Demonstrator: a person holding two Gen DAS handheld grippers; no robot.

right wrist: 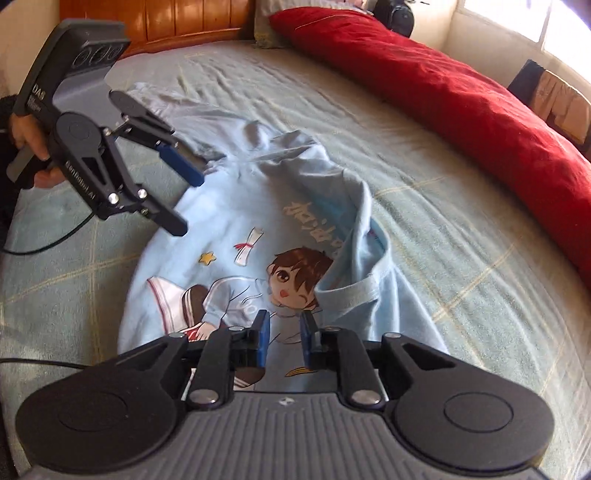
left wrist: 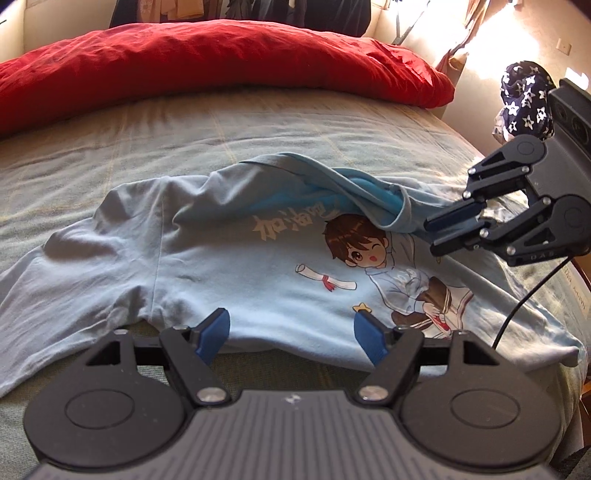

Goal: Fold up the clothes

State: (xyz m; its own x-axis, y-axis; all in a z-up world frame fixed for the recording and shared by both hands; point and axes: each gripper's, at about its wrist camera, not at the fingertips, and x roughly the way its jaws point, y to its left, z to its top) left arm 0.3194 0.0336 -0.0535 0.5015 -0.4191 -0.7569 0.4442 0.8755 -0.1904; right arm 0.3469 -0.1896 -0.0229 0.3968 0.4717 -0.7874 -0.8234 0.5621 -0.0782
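Observation:
A light blue T-shirt (left wrist: 221, 258) with a cartoon print lies front up on the bed, also seen in the right wrist view (right wrist: 229, 206). Its neck end is rumpled and folded over the print's top. My left gripper (left wrist: 291, 332) is wide open, low over the shirt's near edge; from the right wrist view the left gripper (right wrist: 188, 205) hovers over the shirt, empty. My right gripper (right wrist: 286, 339) is open by a narrow gap with nothing between its fingers, above the cartoon figure. In the left wrist view the right gripper (left wrist: 433, 237) is just beside the folded collar.
A red duvet (left wrist: 221, 62) lies along the bed's far side, also visible as the duvet (right wrist: 461, 103). The grey-green checked sheet (right wrist: 461, 240) spreads around the shirt. A dark star-patterned cloth (left wrist: 524, 99) hangs past the bed edge. A hand (right wrist: 29, 136) holds the left gripper; a wooden headboard (right wrist: 177, 18) stands behind.

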